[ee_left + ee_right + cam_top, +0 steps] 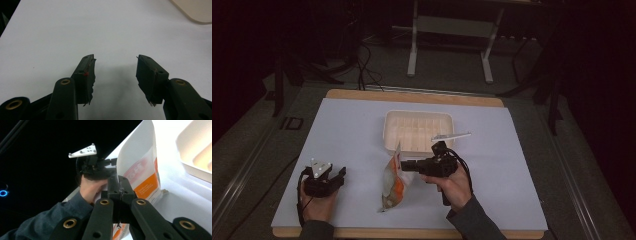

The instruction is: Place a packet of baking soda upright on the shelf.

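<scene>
Hands come in at the table's (522,165) near edge, two of them, each holding one gripper. The left gripper (343,172) rests on the white sheet with its fingers (87,75) spread wide and empty. The right gripper (404,164) has its fingers closed on the upper edge of one orange-and-white pouch (393,185). Beyond stands one white ribbed tray (418,130). Farther off, dark floor and a white metal frame (449,30).

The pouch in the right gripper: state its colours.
The pouch is white with orange and red print, clearest in the right gripper view.
</scene>
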A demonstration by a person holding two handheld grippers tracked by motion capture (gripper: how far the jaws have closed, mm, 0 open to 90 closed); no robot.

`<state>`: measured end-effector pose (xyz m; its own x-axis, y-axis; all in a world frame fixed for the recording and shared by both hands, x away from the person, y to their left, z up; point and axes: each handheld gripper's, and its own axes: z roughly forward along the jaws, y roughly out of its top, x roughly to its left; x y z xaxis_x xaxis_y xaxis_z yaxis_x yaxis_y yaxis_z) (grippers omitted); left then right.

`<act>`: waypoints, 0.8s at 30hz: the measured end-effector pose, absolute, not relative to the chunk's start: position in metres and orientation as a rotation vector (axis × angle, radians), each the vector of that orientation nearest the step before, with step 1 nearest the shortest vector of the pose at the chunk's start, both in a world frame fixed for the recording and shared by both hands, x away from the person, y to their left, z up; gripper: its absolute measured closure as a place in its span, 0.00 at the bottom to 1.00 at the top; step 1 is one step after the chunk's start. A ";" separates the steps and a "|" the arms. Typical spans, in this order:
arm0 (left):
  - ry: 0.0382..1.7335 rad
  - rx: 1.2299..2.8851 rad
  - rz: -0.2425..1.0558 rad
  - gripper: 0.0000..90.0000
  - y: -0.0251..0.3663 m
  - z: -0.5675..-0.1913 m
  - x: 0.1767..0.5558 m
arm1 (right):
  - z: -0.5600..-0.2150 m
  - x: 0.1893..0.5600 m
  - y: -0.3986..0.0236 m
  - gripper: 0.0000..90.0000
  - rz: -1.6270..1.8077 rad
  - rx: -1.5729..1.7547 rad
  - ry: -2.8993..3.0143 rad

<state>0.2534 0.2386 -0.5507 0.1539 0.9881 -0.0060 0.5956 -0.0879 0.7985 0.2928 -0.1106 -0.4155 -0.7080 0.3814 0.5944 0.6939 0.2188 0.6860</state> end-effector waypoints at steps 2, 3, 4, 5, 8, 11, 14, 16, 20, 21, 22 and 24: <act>1.518 1.767 0.749 0.54 0.239 -0.551 0.253 | -0.414 0.292 -0.107 1.00 -1.486 -0.999 -2.195; 1.518 1.767 0.749 0.54 0.239 -0.551 0.253 | -0.414 0.292 -0.106 1.00 -1.487 -0.992 -2.198; 1.518 1.767 0.749 0.54 0.239 -0.551 0.253 | -0.413 0.292 -0.105 1.00 -1.490 -0.989 -2.199; 1.517 1.766 0.750 0.54 0.239 -0.551 0.253 | -0.412 0.291 -0.103 1.00 -1.489 -0.987 -2.197; 1.518 1.765 0.749 0.54 0.239 -0.551 0.253 | -0.410 0.291 -0.100 1.00 -1.493 -0.978 -2.198; 1.518 1.765 0.748 0.54 0.239 -0.551 0.253 | -0.408 0.290 -0.098 1.00 -1.504 -0.966 -2.193; 1.517 1.765 0.748 0.54 0.239 -0.551 0.253 | -0.405 0.288 -0.097 1.00 -1.512 -0.956 -2.192; 1.517 1.766 0.748 0.54 0.239 -0.551 0.253 | -0.403 0.288 -0.096 1.00 -1.519 -0.955 -2.190; 1.517 1.766 0.748 0.54 0.239 -0.551 0.253 | -0.401 0.288 -0.097 1.00 -1.527 -0.956 -2.188; 1.518 1.765 0.747 0.54 0.239 -0.551 0.253 | -0.399 0.288 -0.097 1.00 -1.534 -0.957 -2.188; 1.518 1.765 0.747 0.54 0.239 -0.551 0.254 | -0.399 0.288 -0.098 1.00 -1.537 -0.960 -2.187; 1.518 1.766 0.747 0.54 0.239 -0.551 0.254 | -0.397 0.288 -0.098 1.00 -1.547 -0.963 -2.177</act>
